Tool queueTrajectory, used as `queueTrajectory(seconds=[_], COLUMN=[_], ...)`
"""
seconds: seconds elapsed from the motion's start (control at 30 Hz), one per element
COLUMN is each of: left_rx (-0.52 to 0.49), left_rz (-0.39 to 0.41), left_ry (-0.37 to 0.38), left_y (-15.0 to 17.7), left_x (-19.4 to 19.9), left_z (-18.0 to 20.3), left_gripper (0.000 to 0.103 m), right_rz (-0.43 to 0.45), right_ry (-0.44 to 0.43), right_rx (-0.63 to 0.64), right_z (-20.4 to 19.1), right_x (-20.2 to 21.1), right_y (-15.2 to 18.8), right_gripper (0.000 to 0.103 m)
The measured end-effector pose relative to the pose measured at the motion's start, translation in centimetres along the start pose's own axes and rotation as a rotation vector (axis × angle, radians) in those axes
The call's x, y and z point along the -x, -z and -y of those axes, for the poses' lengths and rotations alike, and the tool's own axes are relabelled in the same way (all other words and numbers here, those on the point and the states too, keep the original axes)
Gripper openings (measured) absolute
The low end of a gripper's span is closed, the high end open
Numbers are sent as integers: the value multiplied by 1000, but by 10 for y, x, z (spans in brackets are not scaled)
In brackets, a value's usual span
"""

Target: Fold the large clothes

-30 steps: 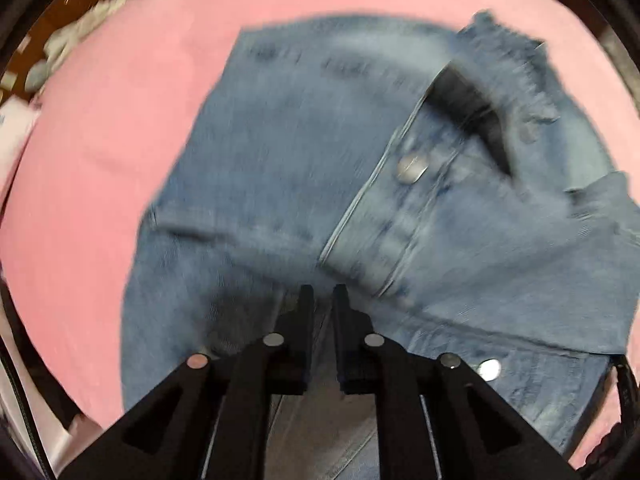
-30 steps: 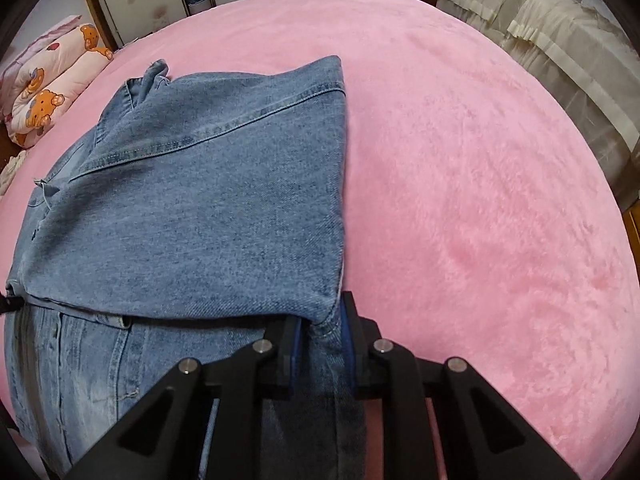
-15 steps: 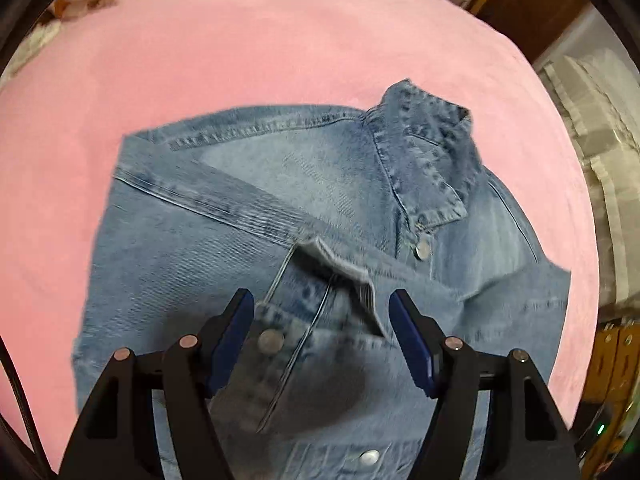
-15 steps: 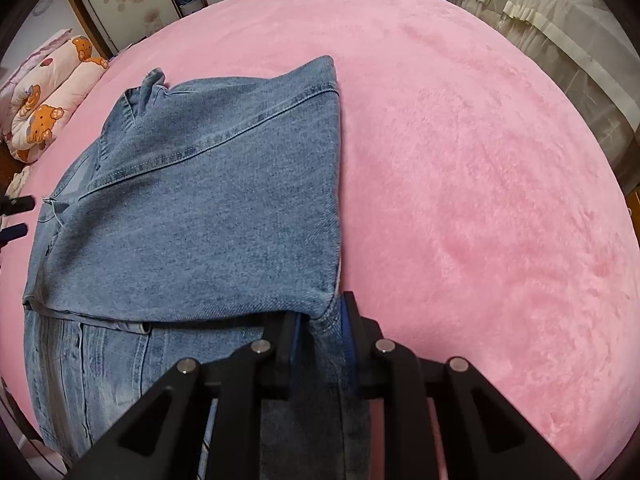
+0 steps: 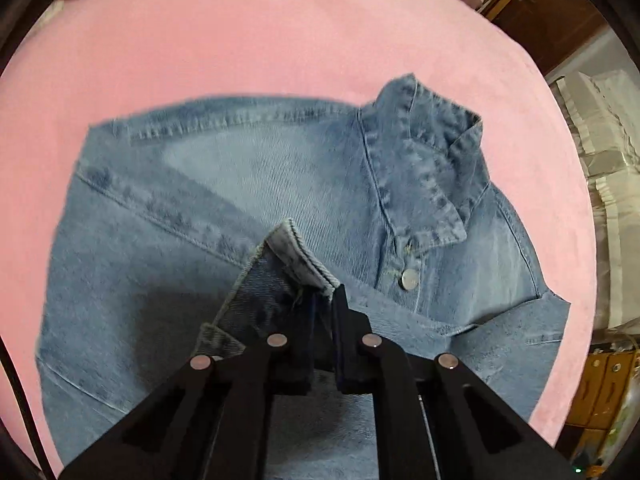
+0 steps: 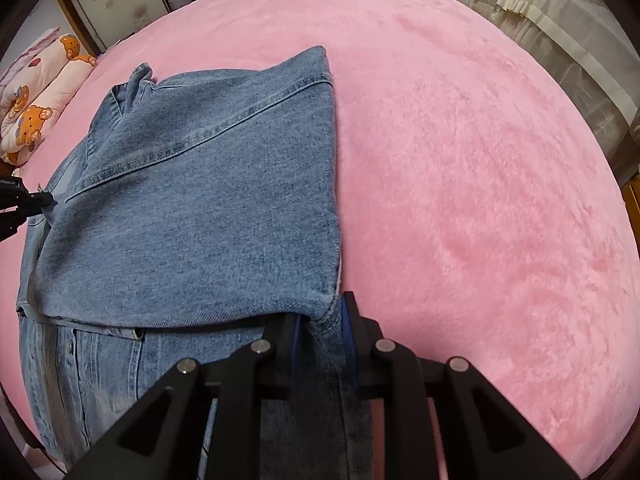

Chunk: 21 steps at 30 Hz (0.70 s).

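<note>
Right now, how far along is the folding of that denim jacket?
One side of the denim jacket already lies folded over on the pink blanket. The left gripper has just closed on the sleeve cuff; the right gripper pinches a folded corner. The lower half is not yet folded.

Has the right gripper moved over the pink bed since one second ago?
No. The right gripper stays clamped on the denim jacket corner, same spot against the pink bed.

Open pink bedspread (image 6: 460, 160) right of denim jacket (image 6: 200, 208).
</note>
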<state>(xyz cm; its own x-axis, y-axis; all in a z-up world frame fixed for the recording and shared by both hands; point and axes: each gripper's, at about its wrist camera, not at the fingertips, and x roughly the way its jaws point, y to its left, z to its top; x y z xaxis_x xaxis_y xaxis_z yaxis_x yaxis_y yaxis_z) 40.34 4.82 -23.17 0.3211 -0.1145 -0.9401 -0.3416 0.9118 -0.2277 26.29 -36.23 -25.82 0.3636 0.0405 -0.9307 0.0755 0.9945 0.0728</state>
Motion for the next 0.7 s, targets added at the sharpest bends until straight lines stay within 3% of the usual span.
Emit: queueTrajectory(seconds=[0.13, 0.27, 0.4, 0.5, 0.6, 0.63, 0.7], left_rx=[13, 35, 86, 39, -25, -38, -48], left_rz=[140, 237, 174, 132, 99, 99, 120], left_ry=[30, -1, -25, -92, -202, -244, -263], left_y=[-1, 1, 1, 3, 1, -1, -3], left_x=[26, 39, 23, 8, -5, -5, 3], left_z=[-3, -10, -25, -22, -16, -15, -15], left_gripper=[4, 4, 4, 7, 24, 34, 43], right_rz=[2, 4, 8, 2, -15, -19, -29], right_ry=[-3, -4, 7, 10, 2, 1, 0], right_rx=[6, 19, 57, 61, 55, 56, 59], right_z=[0, -2, -8, -9, -8, -8, -8], right_x=[0, 1, 2, 0, -1, -2, -1], right_y=[-1, 0, 2, 1, -1, -1, -2], right_gripper=[18, 18, 18, 18, 18, 18, 19])
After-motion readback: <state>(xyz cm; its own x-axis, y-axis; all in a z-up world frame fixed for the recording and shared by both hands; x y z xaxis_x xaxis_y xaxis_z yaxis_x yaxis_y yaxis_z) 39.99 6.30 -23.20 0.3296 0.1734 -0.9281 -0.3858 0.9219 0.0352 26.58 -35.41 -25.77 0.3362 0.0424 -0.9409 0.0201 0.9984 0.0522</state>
